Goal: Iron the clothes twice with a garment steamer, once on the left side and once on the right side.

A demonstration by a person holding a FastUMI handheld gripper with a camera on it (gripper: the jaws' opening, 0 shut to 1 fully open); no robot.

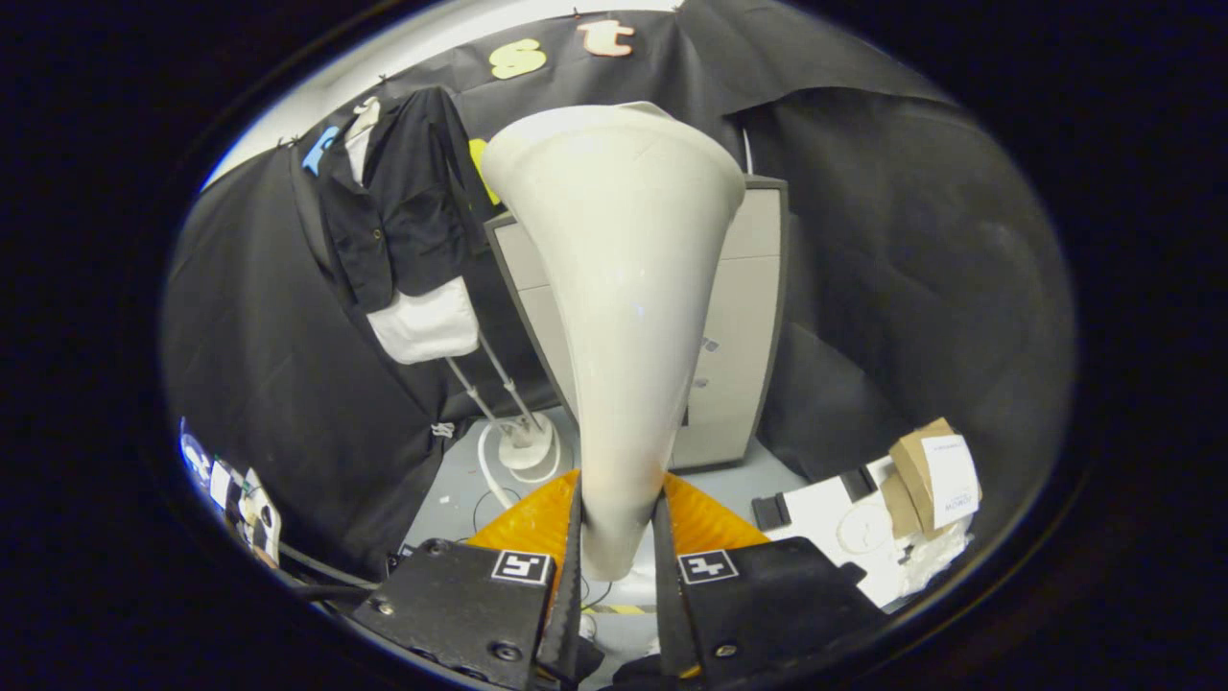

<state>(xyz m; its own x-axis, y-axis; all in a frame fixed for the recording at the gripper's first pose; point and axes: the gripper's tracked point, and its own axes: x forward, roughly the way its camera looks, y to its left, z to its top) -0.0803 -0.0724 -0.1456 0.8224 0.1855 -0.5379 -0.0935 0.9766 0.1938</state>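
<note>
The white garment steamer head [619, 288] rises from between my fingers, narrow at its handle and flaring wide at the top. My gripper [619, 537] is shut on its handle, one finger pressing each side. Off beyond the fingers to the left hangs the clothing: a black shirt [398, 206] over a white garment [427, 324], on a slim metal stand [499, 389] with a round white base [526, 446]. The steamer head stands apart from the clothes, well to their right.
A grey cabinet [739, 317] stands behind the steamer head. An orange ridged object [537, 523] lies just ahead of the fingers. To the right on the floor are a cardboard box [935, 475] and white sheets [825, 513]. A white hose [491, 470] curls by the stand's base.
</note>
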